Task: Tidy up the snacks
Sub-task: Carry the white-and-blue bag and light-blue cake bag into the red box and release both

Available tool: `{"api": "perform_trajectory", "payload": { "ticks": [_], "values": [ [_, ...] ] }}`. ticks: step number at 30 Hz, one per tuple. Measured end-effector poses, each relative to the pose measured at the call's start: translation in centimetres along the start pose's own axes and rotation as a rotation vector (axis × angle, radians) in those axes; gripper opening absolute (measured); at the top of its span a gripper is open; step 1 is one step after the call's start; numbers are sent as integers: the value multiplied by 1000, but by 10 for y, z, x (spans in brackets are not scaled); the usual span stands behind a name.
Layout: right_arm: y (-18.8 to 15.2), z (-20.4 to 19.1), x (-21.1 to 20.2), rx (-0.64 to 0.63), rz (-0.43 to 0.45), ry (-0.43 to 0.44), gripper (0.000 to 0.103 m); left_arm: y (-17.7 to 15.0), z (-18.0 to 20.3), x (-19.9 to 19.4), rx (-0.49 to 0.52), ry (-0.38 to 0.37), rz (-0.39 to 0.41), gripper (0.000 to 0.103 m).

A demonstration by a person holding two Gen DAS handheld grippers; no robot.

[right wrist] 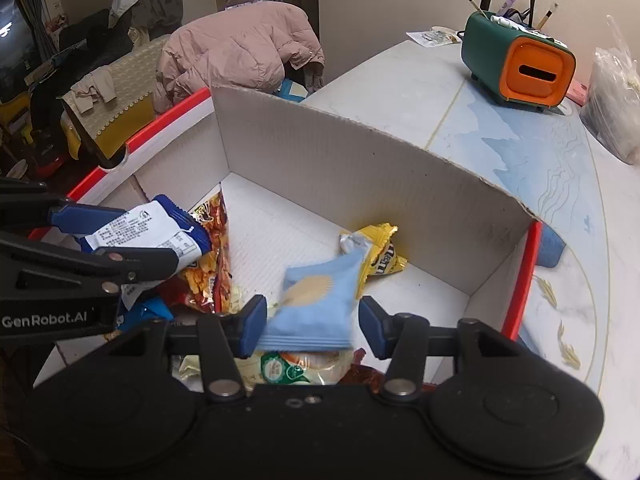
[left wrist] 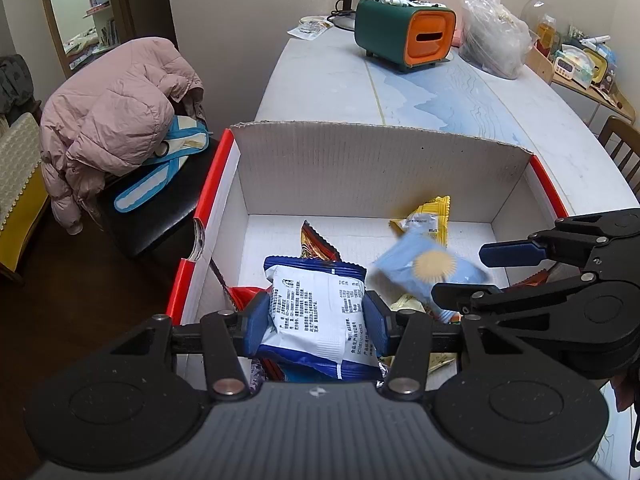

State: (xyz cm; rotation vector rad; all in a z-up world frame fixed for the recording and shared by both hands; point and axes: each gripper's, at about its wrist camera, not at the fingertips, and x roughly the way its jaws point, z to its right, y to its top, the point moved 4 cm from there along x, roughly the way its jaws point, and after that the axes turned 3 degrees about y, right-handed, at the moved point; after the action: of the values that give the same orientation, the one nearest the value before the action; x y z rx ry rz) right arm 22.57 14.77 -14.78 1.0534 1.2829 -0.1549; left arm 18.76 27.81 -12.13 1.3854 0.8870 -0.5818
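Pale marbled table [left wrist: 460,96] fills the right and far part of both views; a red-edged white cardboard box [left wrist: 360,160] sits at its near end, open at the top.

Nearest in the left wrist view, the left gripper [left wrist: 316,322] has its blue pads [left wrist: 256,320] pressed on both sides of a white-and-blue printed snack packet [left wrist: 316,308], held above the box's near left corner. In the right wrist view, the right gripper [right wrist: 312,326] stands over the near part of the box with a light blue snack packet bearing a round yellow biscuit picture [right wrist: 316,300] between its fingers. The left pad touches the packet; a gap shows at the right pad, and the packet is motion-blurred, so the jaws are parted and not clamping it.

Below, loose red and orange wrappers [right wrist: 208,256] lie along the box's left wall. A yellow candy packet [right wrist: 380,252] lies farther in, near the far wall.

Beyond the box, a green-and-orange desk organiser [left wrist: 404,36] stands toward the table's far edge.
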Motion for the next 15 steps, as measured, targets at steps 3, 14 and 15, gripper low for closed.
{"api": "perform_trajectory", "payload": {
  "ticks": [3, 14, 15],
  "values": [
    [0, 1, -4, 10, 8, 8, 53, 0, 0, -2, -2, 0, 7, 52],
    [-2, 2, -31, 30, 53, 28, 62, -4, 4, -32, 2, -12, 70, 64],
    [-2, 3, -34, 37, 59, 30, 63, -3, 5, -35, 3, -13, 75, 65]
  ]
}}
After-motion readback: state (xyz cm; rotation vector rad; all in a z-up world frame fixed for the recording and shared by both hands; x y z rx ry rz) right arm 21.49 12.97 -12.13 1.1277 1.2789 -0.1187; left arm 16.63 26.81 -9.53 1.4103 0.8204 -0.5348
